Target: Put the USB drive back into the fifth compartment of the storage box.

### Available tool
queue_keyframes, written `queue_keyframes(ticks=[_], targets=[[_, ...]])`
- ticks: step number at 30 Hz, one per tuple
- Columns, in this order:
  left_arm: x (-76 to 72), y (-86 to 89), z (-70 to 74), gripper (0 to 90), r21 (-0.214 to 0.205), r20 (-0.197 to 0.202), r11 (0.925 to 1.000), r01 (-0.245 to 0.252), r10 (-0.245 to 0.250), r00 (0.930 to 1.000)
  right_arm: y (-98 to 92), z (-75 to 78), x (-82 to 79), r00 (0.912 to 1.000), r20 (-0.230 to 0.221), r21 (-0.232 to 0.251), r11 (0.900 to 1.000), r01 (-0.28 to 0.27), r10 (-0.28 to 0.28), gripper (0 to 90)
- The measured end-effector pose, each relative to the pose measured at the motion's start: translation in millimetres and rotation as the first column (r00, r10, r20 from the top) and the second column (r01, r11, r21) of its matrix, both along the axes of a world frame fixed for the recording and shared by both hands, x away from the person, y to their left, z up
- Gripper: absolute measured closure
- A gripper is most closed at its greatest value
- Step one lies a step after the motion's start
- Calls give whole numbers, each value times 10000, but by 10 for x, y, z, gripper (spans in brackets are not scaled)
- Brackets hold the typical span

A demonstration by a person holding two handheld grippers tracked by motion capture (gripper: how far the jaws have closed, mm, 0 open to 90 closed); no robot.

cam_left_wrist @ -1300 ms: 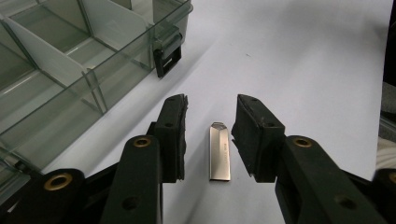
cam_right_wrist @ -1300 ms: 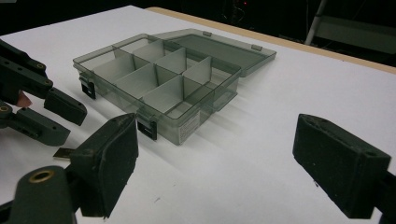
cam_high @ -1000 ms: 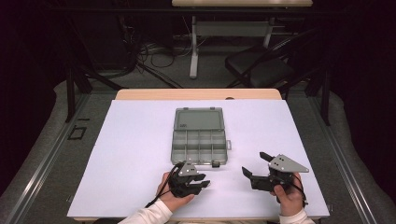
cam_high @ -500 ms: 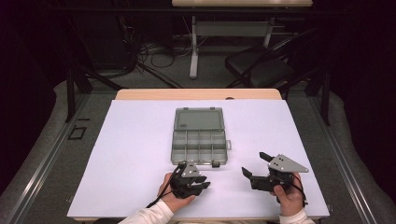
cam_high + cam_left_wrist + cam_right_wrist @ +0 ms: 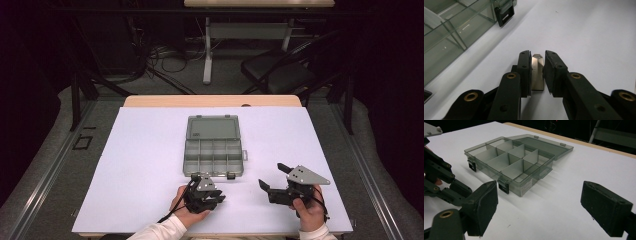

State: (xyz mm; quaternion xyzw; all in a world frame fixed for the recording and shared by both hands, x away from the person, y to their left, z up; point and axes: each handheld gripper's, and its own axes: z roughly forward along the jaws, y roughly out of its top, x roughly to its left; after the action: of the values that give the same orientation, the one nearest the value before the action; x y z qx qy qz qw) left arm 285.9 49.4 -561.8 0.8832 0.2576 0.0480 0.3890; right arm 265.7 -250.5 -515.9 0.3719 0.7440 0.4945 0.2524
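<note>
Box [image 5: 215, 145] is what I think this job is about, though nobody gave me a task. It is one grey see-through box and it lies in the middle of the white table [image 5: 140, 165], at 12 o'clock from my hands. Its lid [image 5: 212, 127] is flipped open and lies flat on the far side.

I count eight little rooms in the box, in two rows of four. They look empty to me. I count two black clips on its near edge, one [image 5: 504, 187] close to my right tongs and one [image 5: 471, 165] farther off.

My left tongs [image 5: 537, 72] sit just below the box, at 6 o'clock from it. They are nearly together, with one small silver metal piece [image 5: 537, 75] between them. It looks pinched, but I see a thin gap on one side, so I am not fully sure.

My right tongs [image 5: 274, 179] are at 3 o'clock from my left ones. They are wide apart and hold nothing. They point toward the box.

My guess is that I am at the pick-up step. Next I would need a firm pinch, then a lift, then a short move up to 12 o'clock to drop the piece in one room.
</note>
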Motion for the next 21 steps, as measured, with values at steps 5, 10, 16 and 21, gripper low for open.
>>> queue_keyframes(ticks=[5, 10, 16, 21], targets=[[-2, -2, -1, 756, 5, 15, 10000, -11, 11, 10000, -1, 0, 1, 10000, 1, -5, 10000, -4, 4, 141], [-19, -14, -5, 761, 86, 172, 10000, -11, 9, 9999, 0, 0, 1, 10000, 3, -20, 10000, -16, 16, 141], [-22, -16, -6, 774, 137, 226, 9999, -14, 10, 9997, 1, 0, 0, 10000, 0, -7, 10000, 3, -3, 141], [-24, -15, -5, 782, 178, 251, 9998, -23, 19, 9997, -2, -1, 1, 10000, 9, -3, 10000, 0, 0, 141]])
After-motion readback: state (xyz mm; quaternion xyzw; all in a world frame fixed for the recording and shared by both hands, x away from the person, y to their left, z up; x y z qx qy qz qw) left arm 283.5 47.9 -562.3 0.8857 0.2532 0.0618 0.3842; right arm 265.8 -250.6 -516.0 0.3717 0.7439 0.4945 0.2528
